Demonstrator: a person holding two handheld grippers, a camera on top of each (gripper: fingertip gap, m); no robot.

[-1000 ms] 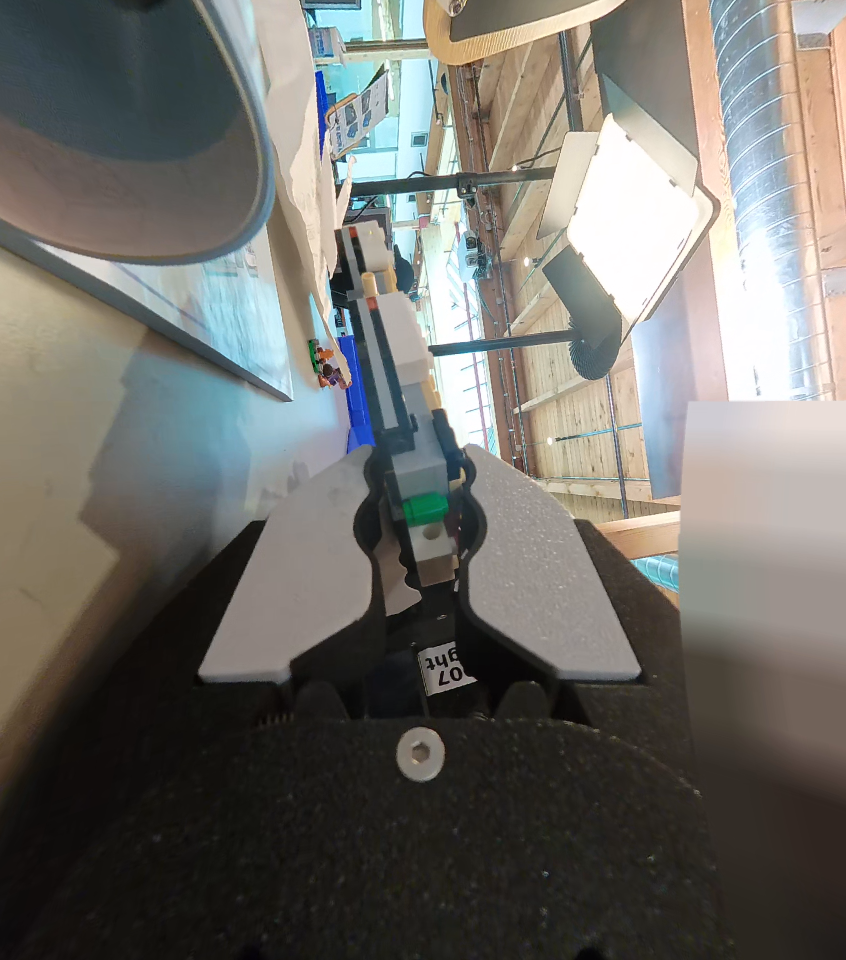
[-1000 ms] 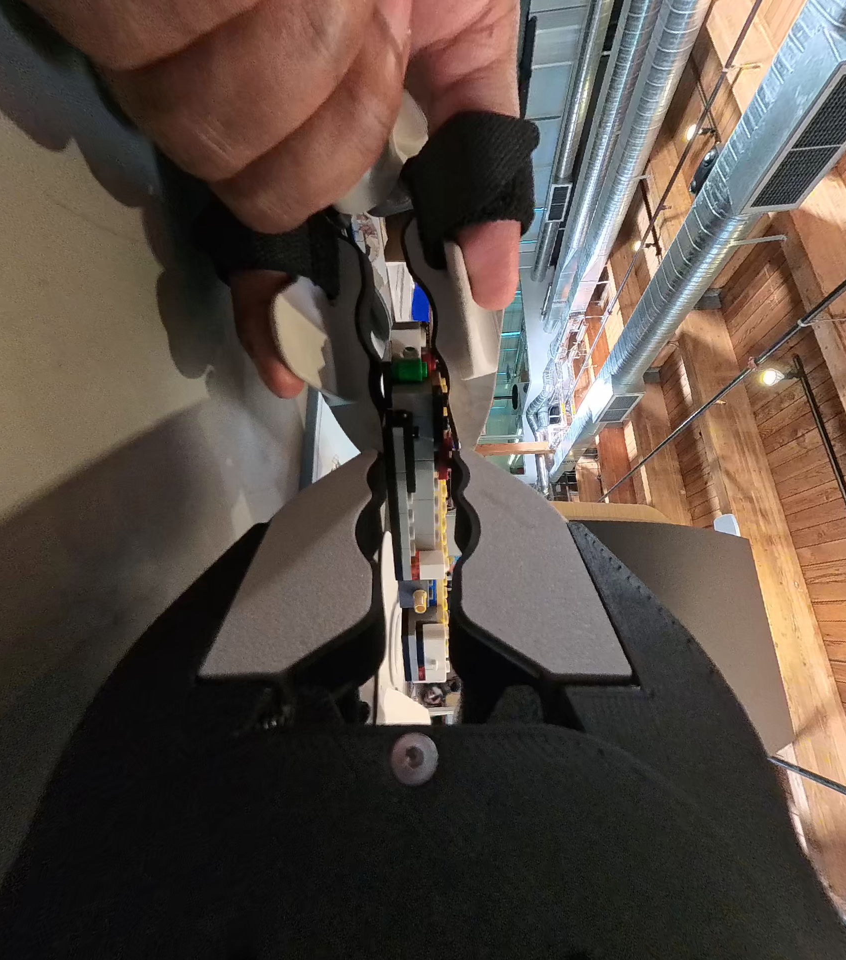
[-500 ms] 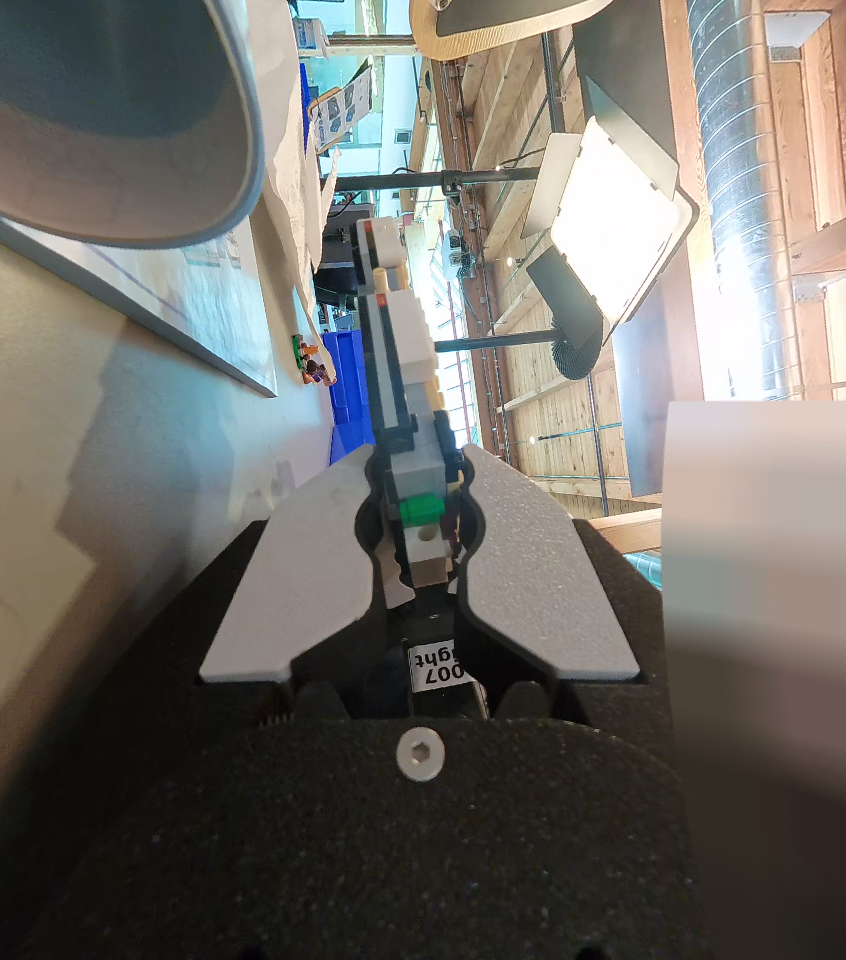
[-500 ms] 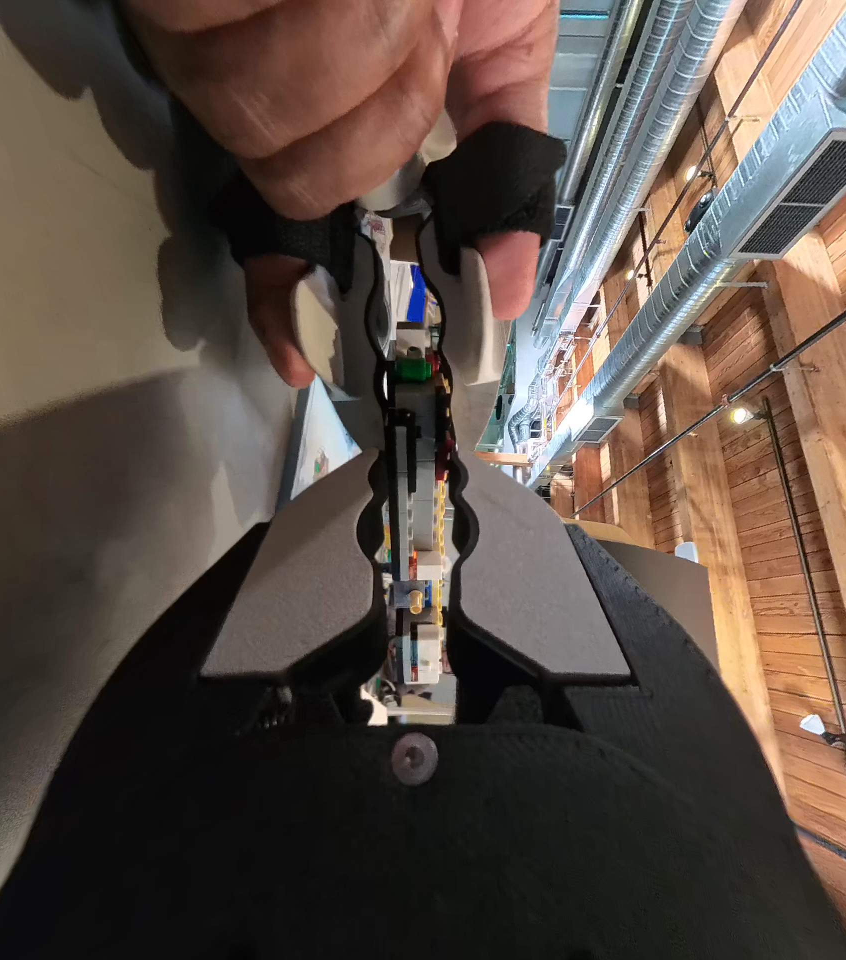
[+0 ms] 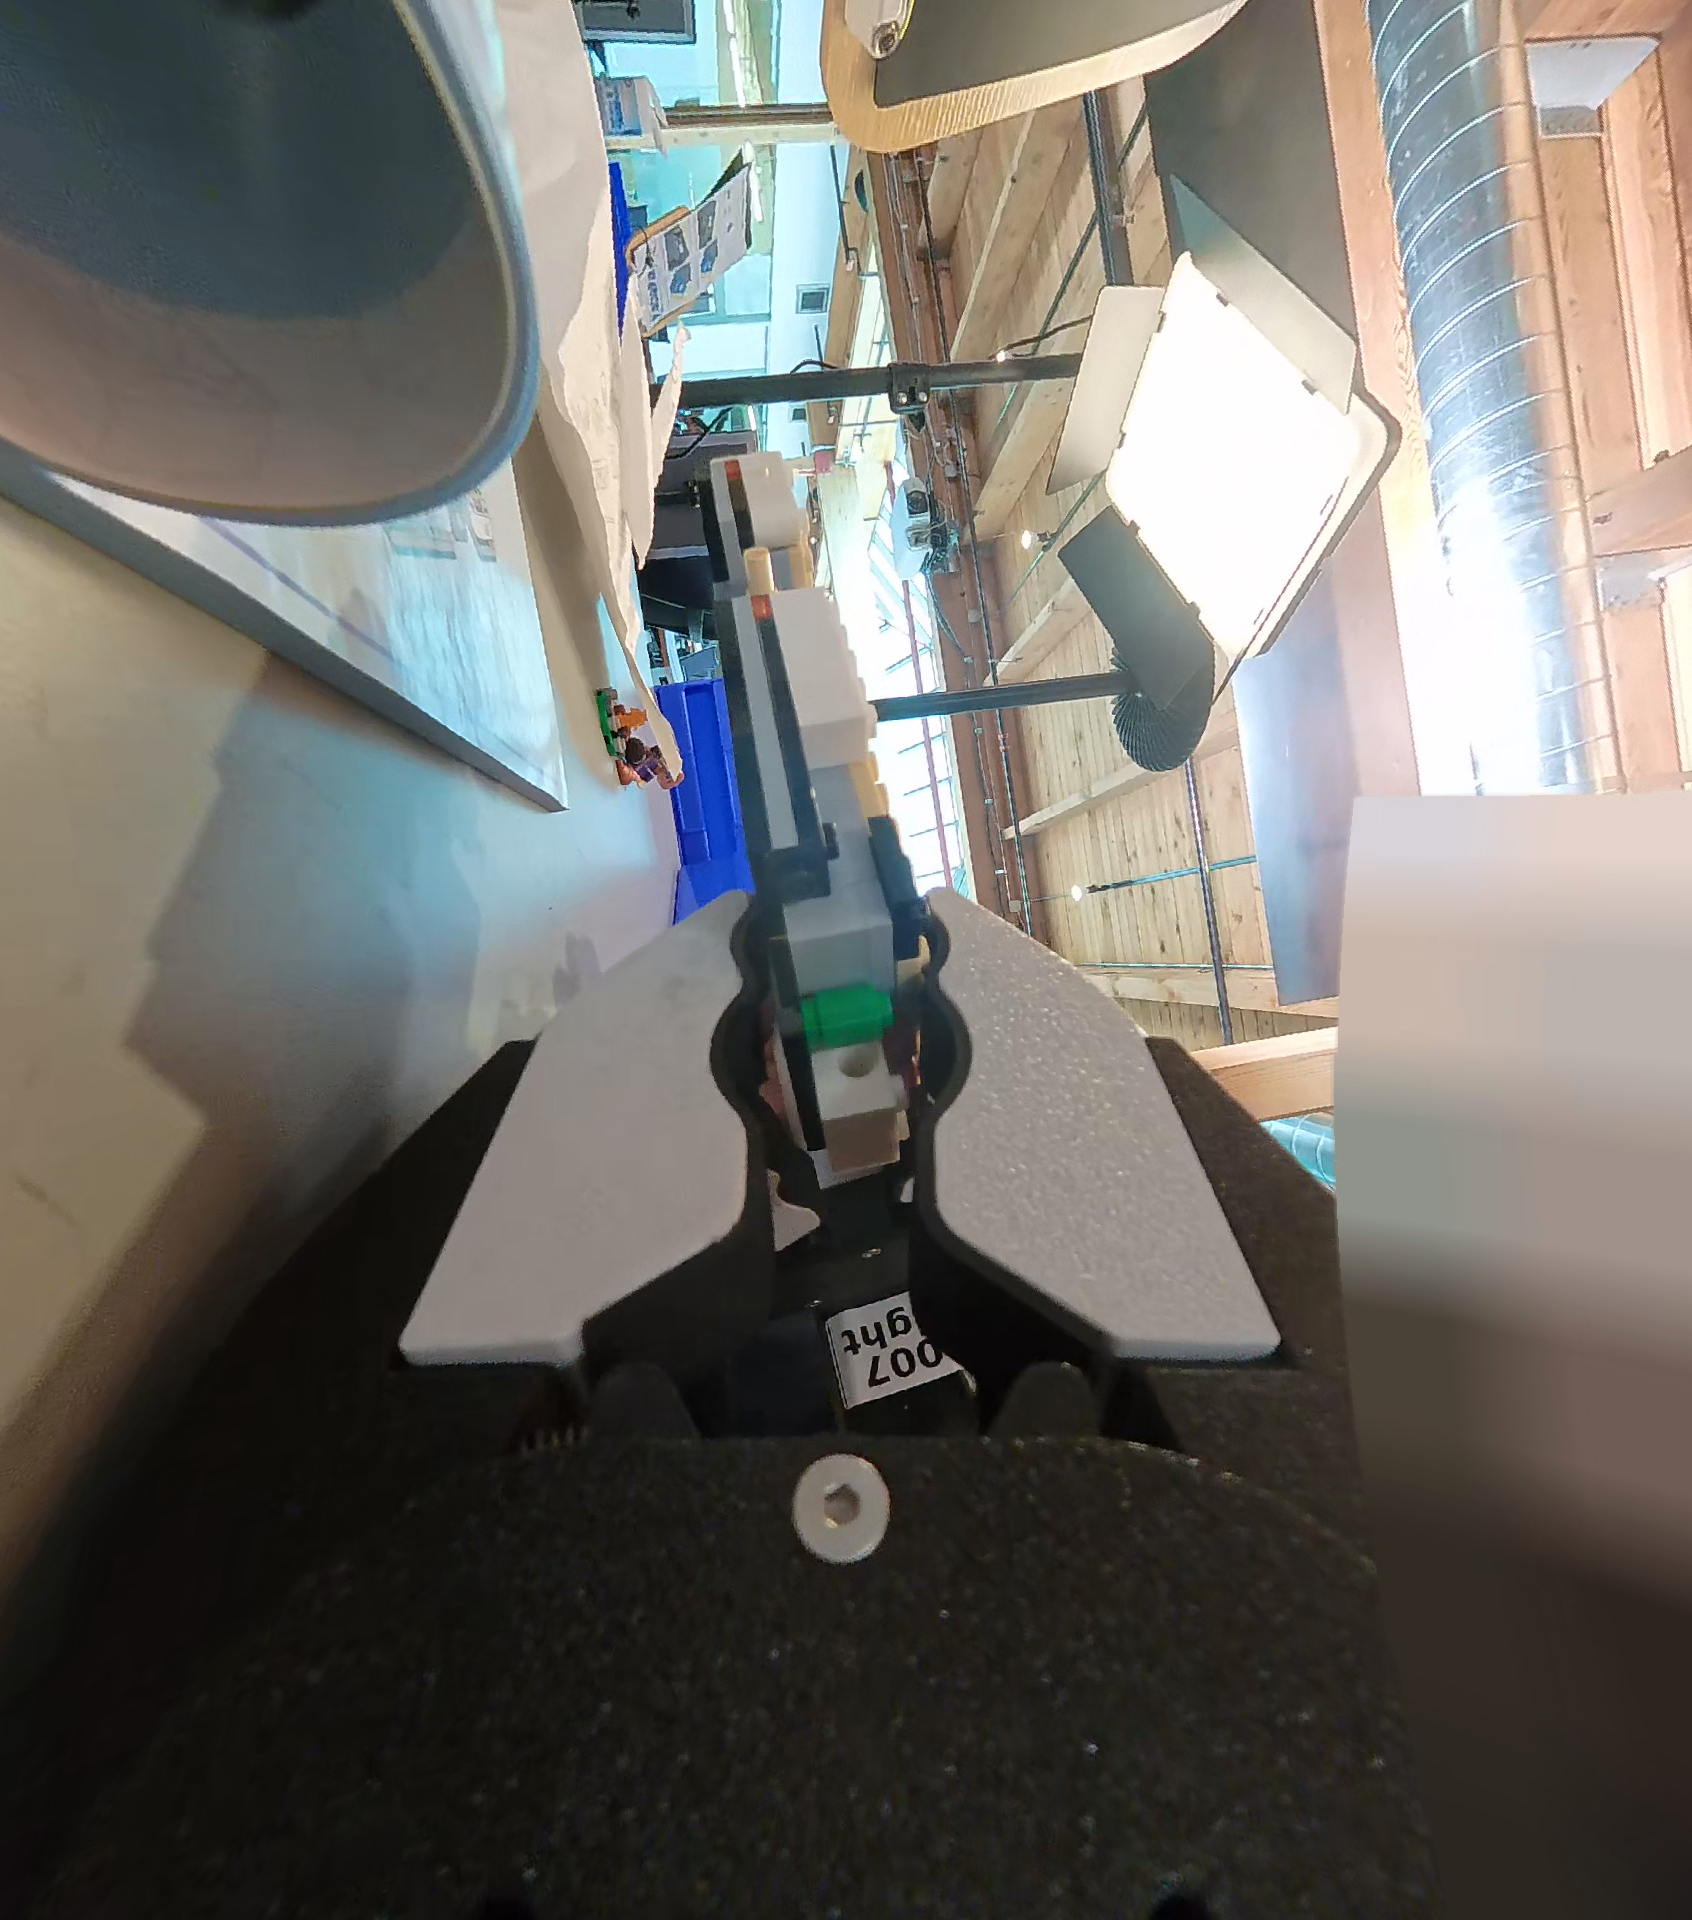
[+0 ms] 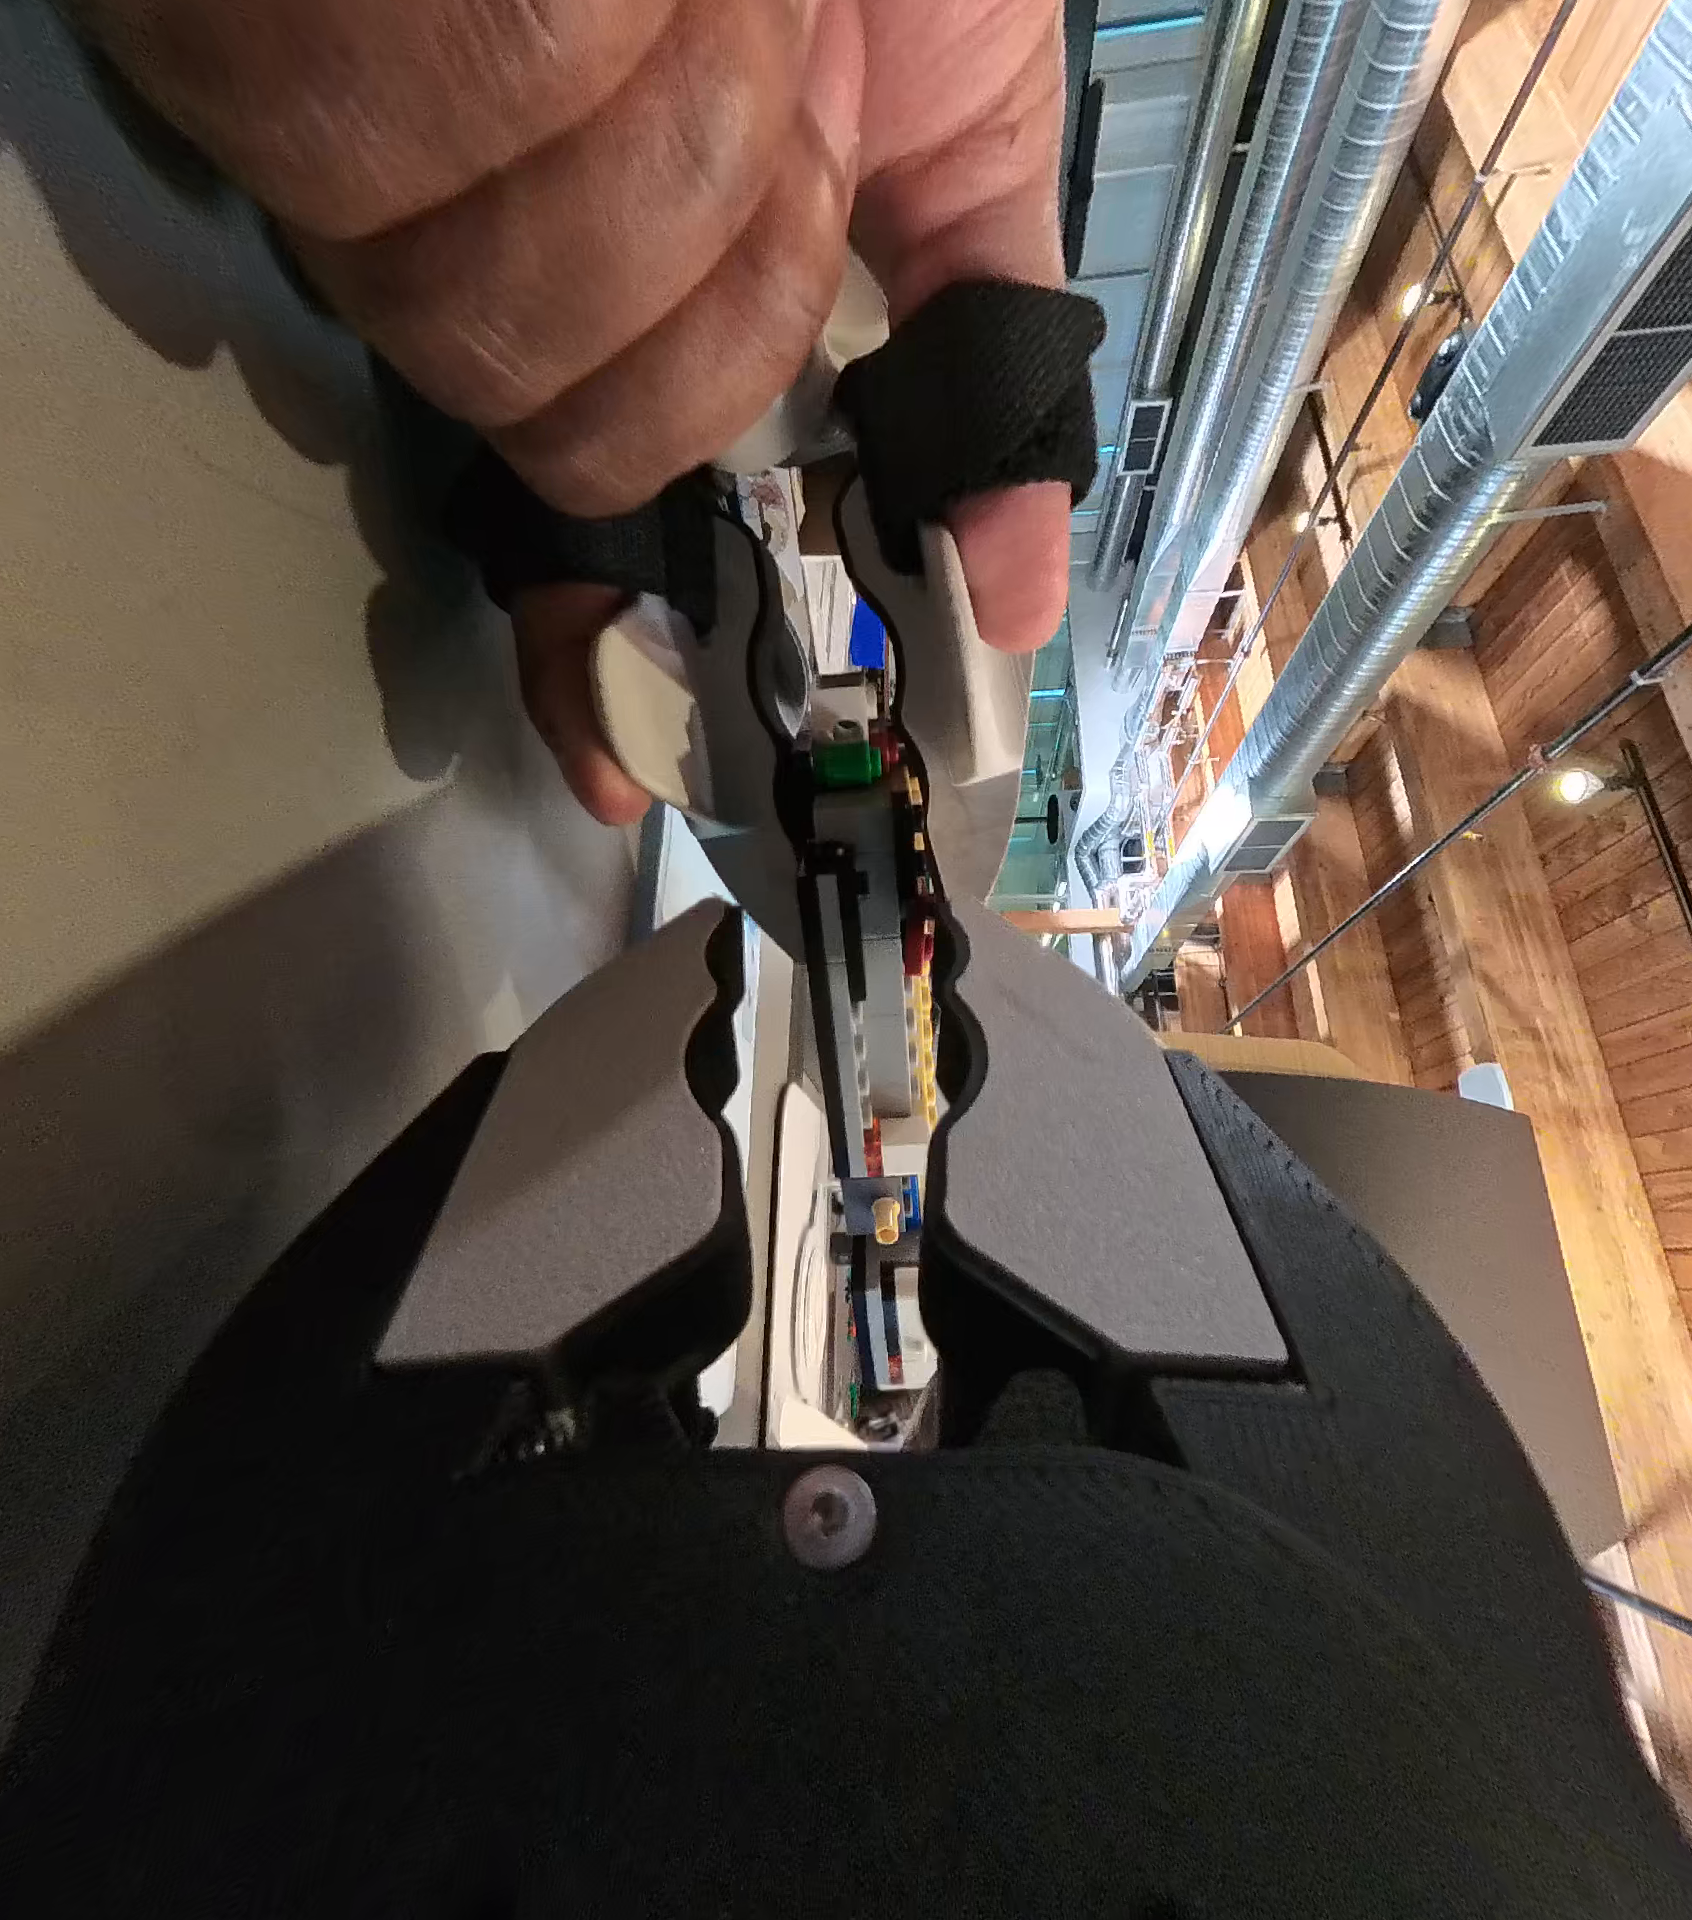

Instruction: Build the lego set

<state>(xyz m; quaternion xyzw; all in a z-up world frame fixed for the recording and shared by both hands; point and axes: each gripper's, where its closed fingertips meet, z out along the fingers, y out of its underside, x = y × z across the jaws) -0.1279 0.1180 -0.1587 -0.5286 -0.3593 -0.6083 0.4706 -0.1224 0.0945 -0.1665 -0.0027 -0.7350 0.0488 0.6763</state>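
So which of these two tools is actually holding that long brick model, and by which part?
The left tool grips the brick model at its end with the green brick. The right tool stands open around the other end, its left finger clear of it.

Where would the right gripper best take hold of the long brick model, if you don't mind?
On the grey, flat-sided middle of the brick model, fingers across its narrow width, coming end-on from the free end. The left gripper clamps the green-brick end, and the slim body lies between the right gripper's open fingers.
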